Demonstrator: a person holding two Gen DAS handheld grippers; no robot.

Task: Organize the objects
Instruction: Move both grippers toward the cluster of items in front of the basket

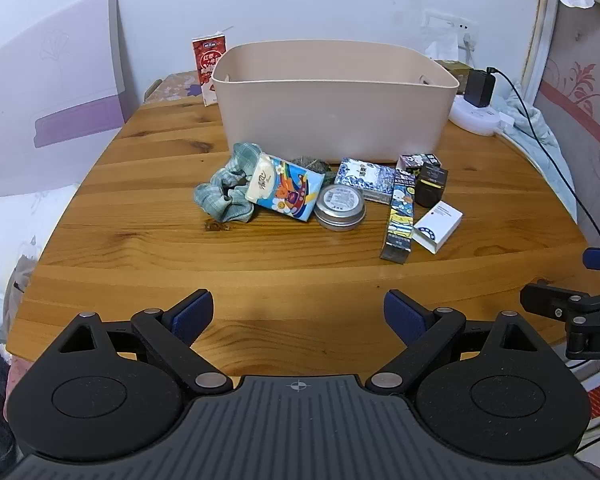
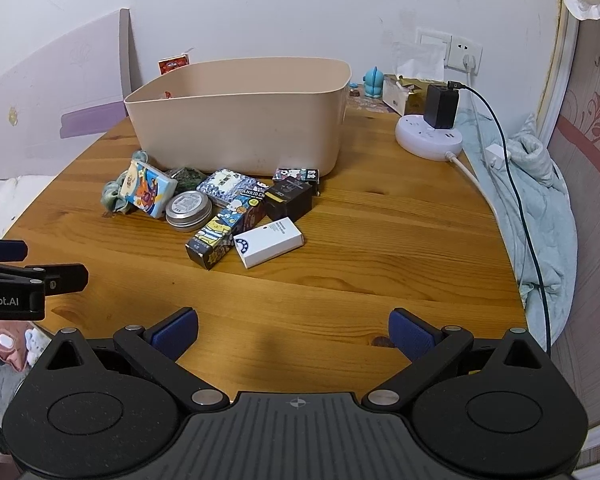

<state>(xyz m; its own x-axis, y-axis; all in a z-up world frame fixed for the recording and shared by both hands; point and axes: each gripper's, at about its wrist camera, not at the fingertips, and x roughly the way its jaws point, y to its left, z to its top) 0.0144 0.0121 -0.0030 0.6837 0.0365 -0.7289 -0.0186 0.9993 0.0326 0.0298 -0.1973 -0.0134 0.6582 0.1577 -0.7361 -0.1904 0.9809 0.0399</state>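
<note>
Both claws hover spread and empty over the near edge of a wooden tabletop [image 1: 148, 208], left claw [image 1: 298, 314] and right claw [image 2: 294, 332] side by side, apparently poised to begin sorting. A beige bin [image 1: 334, 100] waits at the far side, likely the destination. Clustered just before its front wall lie a plaid cloth [image 1: 224, 190], a cartoon tissue pack [image 1: 286, 192], a round tin [image 1: 339, 207], a long cartoon box [image 1: 400, 220], a black box [image 2: 290, 199] and a white box [image 2: 268, 242], several touching or overlapping, none yet inside the bin.
</note>
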